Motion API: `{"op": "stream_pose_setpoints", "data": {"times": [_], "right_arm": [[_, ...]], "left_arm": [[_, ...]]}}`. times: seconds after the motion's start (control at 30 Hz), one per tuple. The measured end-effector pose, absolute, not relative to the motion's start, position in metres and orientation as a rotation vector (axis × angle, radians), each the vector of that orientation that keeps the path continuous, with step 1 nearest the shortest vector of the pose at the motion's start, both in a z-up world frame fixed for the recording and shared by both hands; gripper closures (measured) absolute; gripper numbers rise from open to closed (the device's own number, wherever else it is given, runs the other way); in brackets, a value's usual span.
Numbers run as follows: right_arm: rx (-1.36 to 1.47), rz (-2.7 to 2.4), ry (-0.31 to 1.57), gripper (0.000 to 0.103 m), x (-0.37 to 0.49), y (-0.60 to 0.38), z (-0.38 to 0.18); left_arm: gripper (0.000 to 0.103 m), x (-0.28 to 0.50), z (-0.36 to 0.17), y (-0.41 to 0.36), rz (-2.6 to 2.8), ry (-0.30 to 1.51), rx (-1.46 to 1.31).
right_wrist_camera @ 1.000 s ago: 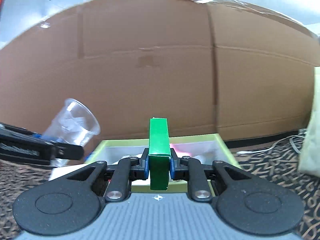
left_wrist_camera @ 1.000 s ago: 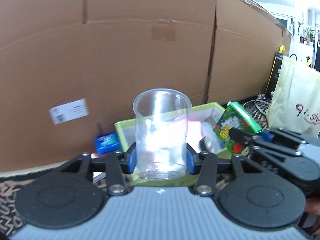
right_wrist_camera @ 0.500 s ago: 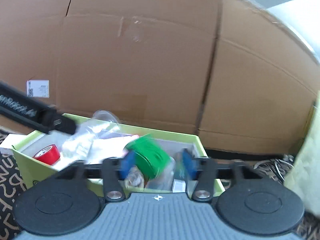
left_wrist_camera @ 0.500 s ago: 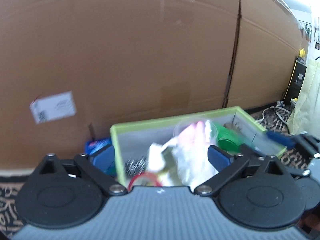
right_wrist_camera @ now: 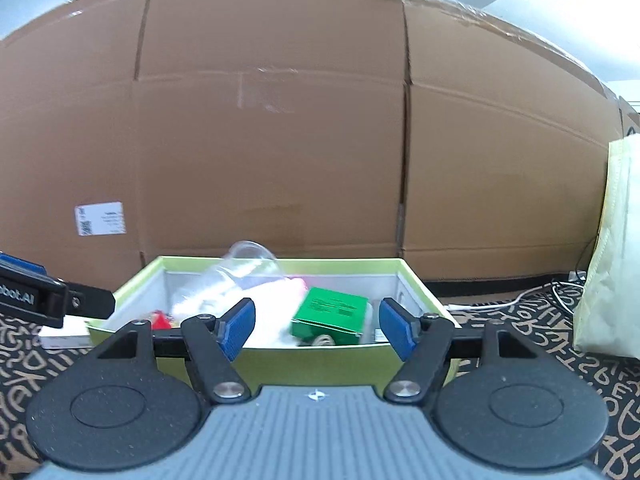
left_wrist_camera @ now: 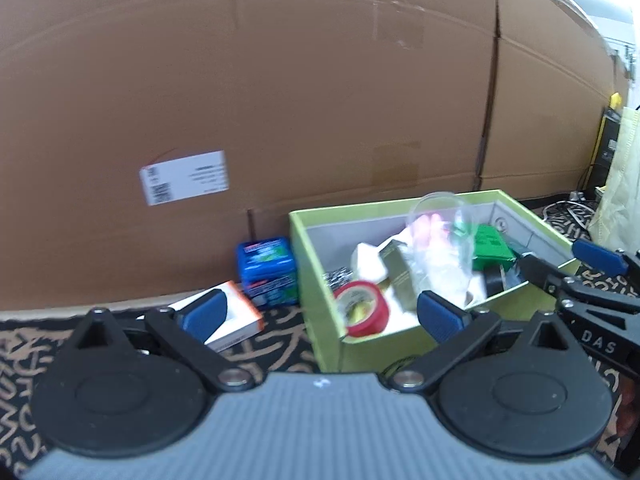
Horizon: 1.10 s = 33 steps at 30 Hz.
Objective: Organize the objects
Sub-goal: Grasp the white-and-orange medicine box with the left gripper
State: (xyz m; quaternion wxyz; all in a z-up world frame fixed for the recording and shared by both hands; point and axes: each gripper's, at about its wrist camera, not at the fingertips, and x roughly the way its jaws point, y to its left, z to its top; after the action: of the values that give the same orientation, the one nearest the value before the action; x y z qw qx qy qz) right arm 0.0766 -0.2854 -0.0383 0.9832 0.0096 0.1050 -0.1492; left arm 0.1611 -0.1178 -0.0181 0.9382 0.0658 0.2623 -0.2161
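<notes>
Brown cardboard (right_wrist_camera: 280, 140) filled the background above a patterned mat (right_wrist_camera: 540, 344). At lower centre sat the lime-green box (right_wrist_camera: 320, 364), holding the clear plastic cup (left_wrist_camera: 440, 232), the green carton (right_wrist_camera: 330, 312) and a red tape roll (left_wrist_camera: 362, 308). Left gripper (left_wrist_camera: 320, 314) stood wide apart, empty; right gripper (right_wrist_camera: 316, 326) was opening, gripping nothing.

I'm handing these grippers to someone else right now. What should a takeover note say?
Left gripper: open, empty.
Right gripper: jaws opening, nothing between them.
In the green bin: clear cup tipped on its side, green box, red tape roll, other items.
Left outside, by the bin: blue pack and white-and-orange box.
</notes>
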Motion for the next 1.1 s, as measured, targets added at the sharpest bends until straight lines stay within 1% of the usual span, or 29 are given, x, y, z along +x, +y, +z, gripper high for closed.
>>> {"op": "stream_pose_setpoints", "data": {"times": [0.13, 0.17, 0.2, 0.23, 0.27, 0.53, 0.7, 0.8, 0.83, 0.9, 1.03, 1.1], "right_arm": [[0.023, -0.233, 0.232, 0.030, 0.071, -0.265, -0.040], [0.020, -0.206, 0.245, 0.032, 0.071, -0.258, -0.042], [0.015, -0.178, 0.256, 0.034, 0.071, -0.249, -0.043], [0.008, -0.149, 0.264, 0.045, 0.070, -0.240, -0.045], [-0.003, -0.117, 0.274, 0.051, 0.070, -0.229, -0.047], [-0.096, 0.075, 0.334, 0.052, 0.092, -0.152, -0.060], [-0.111, 0.118, 0.354, 0.053, 0.121, -0.128, -0.067], [-0.077, 0.083, 0.368, 0.045, 0.134, -0.128, -0.070], [-0.064, 0.059, 0.369, 0.040, 0.137, -0.130, -0.071], [-0.037, 0.028, 0.364, 0.041, 0.138, -0.138, -0.073], [-0.010, 0.011, 0.368, 0.049, 0.133, -0.149, -0.074], [-0.005, -0.048, 0.378, 0.050, 0.133, -0.152, -0.075]], "left_arm": [[0.000, 0.148, -0.024, -0.087, -0.341, 0.578, 0.091], [0.000, 0.146, -0.028, -0.079, -0.316, 0.601, 0.084], [0.000, 0.144, -0.033, -0.071, -0.294, 0.622, 0.081], [0.000, 0.142, -0.037, -0.063, -0.270, 0.638, 0.079], [0.000, 0.139, -0.042, -0.056, -0.244, 0.646, 0.078], [0.000, 0.134, -0.056, 0.003, -0.116, 0.671, 0.039], [0.000, 0.141, -0.057, 0.035, -0.076, 0.680, -0.028], [0.000, 0.150, -0.060, 0.047, -0.080, 0.690, -0.060], [0.000, 0.154, -0.061, 0.049, -0.088, 0.696, -0.068], [0.000, 0.161, -0.063, 0.051, -0.120, 0.706, -0.087], [0.000, 0.181, -0.065, 0.044, -0.192, 0.716, -0.090], [0.000, 0.195, -0.064, 0.038, -0.208, 0.720, -0.070]]}}
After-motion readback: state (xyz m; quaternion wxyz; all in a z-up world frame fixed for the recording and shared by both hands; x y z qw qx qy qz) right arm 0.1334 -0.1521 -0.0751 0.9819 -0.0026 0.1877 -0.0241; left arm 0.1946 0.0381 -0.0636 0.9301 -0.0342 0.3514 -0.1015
